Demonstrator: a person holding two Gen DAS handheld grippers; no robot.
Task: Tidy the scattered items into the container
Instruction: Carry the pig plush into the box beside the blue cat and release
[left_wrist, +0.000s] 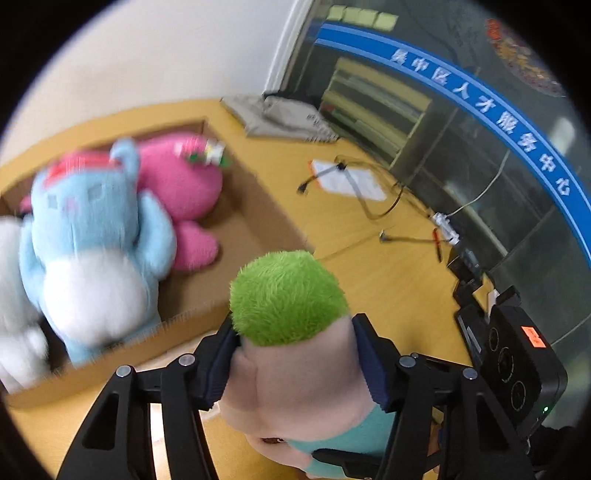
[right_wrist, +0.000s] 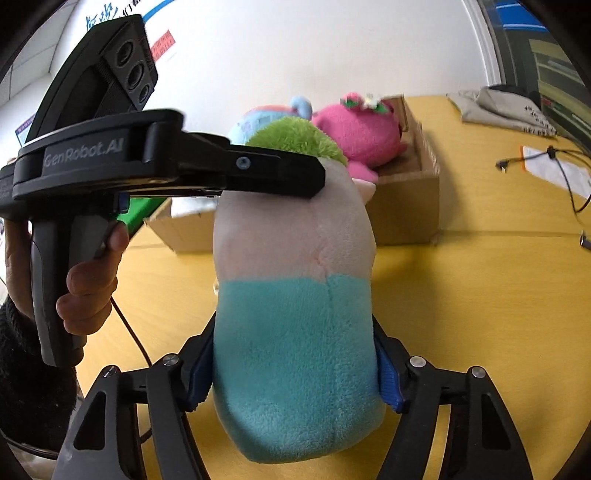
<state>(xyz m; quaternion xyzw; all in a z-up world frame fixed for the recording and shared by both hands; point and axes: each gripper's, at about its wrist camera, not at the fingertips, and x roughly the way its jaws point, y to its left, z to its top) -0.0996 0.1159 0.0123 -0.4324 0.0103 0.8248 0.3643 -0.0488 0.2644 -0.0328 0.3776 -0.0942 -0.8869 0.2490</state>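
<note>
- Left tool clamps the green-haired, beige-and-teal plush doll at its head.
- Right tool clamps its teal base (both grips firm).
- Brown cardboard box lies ahead-left, on the yellow bench.

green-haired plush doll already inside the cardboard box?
No, the green-haired plush doll with teal bottom is outside the cardboard box, held between the left gripper and right gripper above the yellow table.
</note>
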